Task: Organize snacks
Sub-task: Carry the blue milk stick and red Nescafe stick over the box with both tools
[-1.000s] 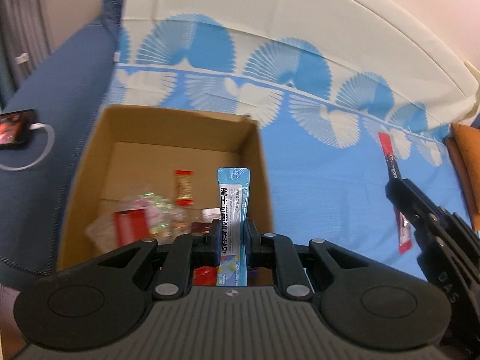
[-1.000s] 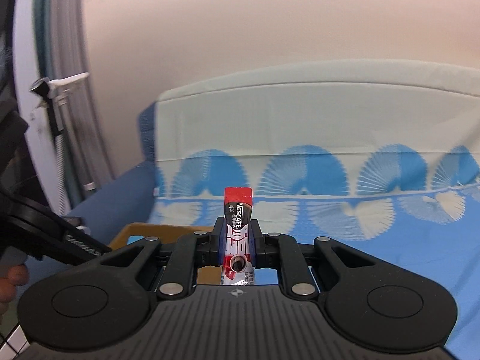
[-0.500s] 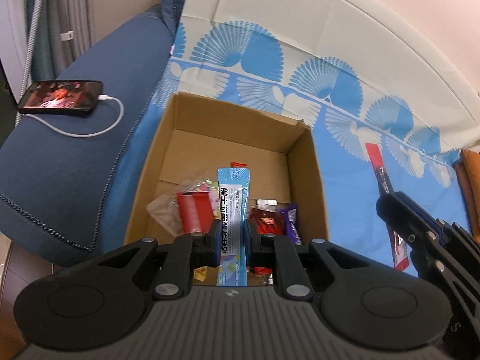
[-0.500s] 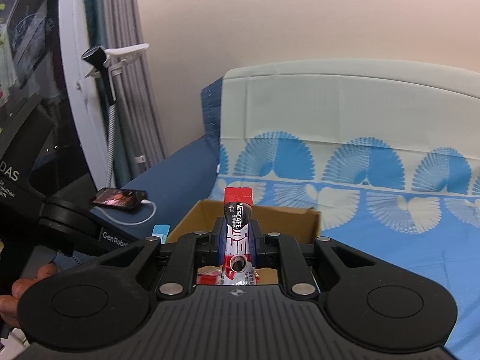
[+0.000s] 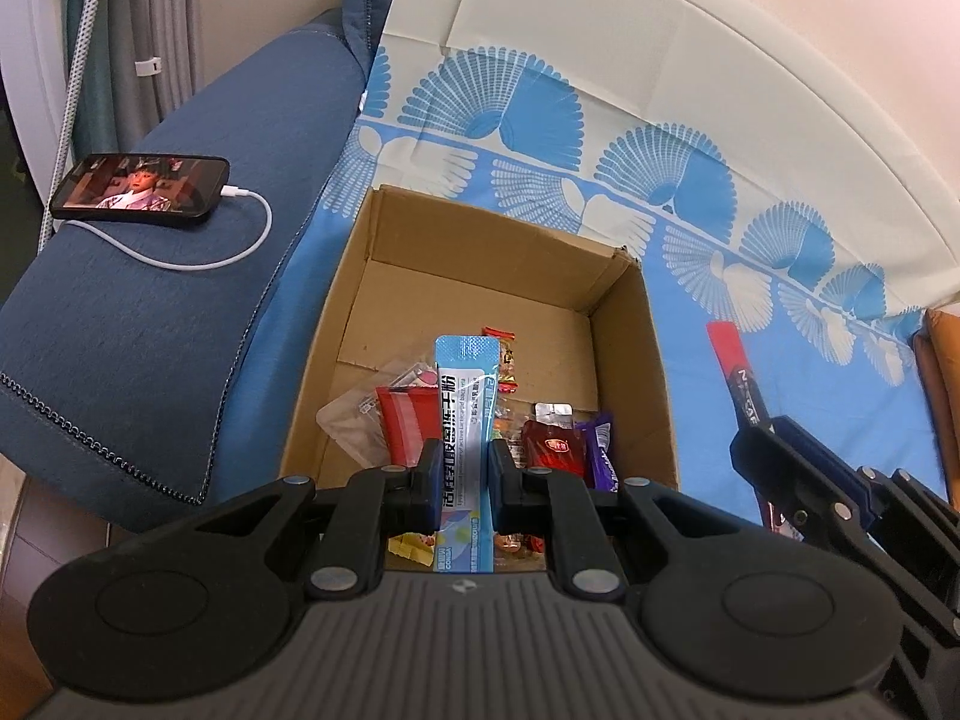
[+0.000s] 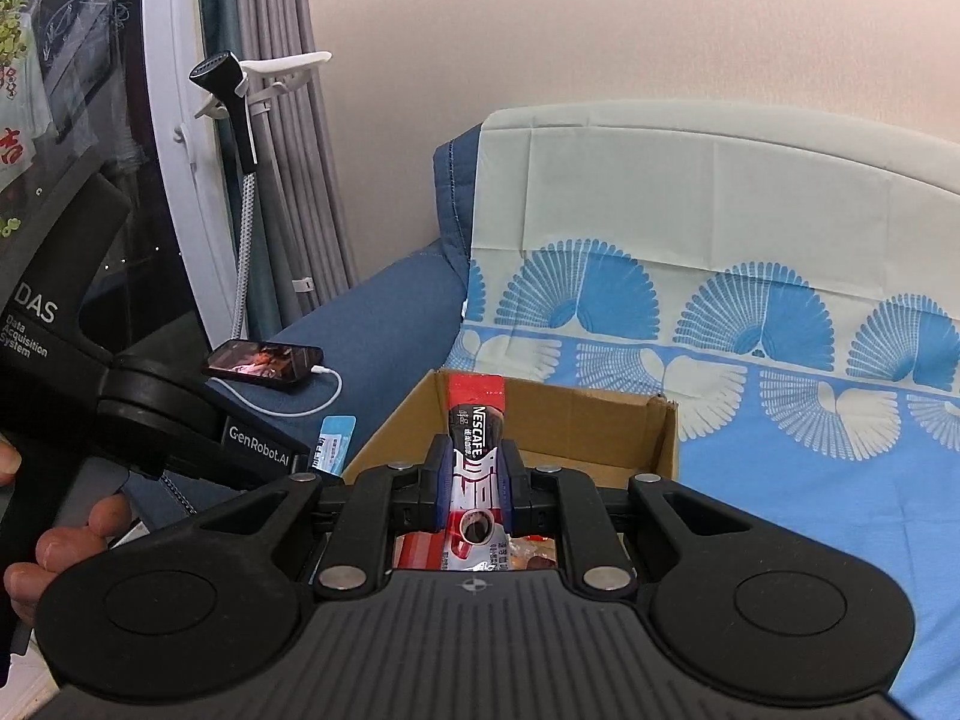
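Note:
My left gripper [image 5: 461, 471] is shut on a light blue stick packet [image 5: 467, 396] and holds it upright over the near edge of an open cardboard box [image 5: 636, 324]. Several snack packets [image 5: 552, 447] lie on the box floor. My right gripper [image 6: 471, 471] is shut on a red and black Nescafe stick [image 6: 474, 438], held upright above the box's near right side [image 6: 600, 414]. The right gripper and its stick also show in the left wrist view [image 5: 738, 378], to the right of the box.
The box sits on a blue and white fan-patterned cloth [image 5: 750, 276] over a sofa. A phone [image 5: 141, 186] with a white charging cable lies on the blue armrest [image 5: 150, 324] to the left. Curtains and a white phone-holder clamp [image 6: 264, 75] stand further left.
Both grippers have drawn back and up from the box, keeping their sticks. The whole box, the armrest and the phone have come into view. The right gripper has turned left.

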A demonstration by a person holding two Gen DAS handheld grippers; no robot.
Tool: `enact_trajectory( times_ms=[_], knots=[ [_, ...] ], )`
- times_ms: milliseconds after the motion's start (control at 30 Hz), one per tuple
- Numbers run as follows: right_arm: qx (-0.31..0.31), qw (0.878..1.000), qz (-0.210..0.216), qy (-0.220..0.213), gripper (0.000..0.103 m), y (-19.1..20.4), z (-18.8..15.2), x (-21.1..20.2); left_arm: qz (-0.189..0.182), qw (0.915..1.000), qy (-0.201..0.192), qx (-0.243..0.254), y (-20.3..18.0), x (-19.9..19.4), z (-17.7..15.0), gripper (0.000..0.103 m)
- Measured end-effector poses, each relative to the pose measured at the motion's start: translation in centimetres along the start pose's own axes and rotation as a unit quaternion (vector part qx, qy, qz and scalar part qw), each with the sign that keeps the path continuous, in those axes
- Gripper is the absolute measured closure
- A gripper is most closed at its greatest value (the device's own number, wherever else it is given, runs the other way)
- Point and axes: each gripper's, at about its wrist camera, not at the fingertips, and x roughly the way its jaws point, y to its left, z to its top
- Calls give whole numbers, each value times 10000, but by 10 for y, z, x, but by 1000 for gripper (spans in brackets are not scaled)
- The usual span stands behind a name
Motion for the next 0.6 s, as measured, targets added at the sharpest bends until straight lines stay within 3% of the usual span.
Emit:
enact_trajectory(
  times_ms=[600],
  knots=[
    [102,9998,-33,157,86,-1,-3,10,46,9999,52,117,-7,10,3,87]
  ],
)
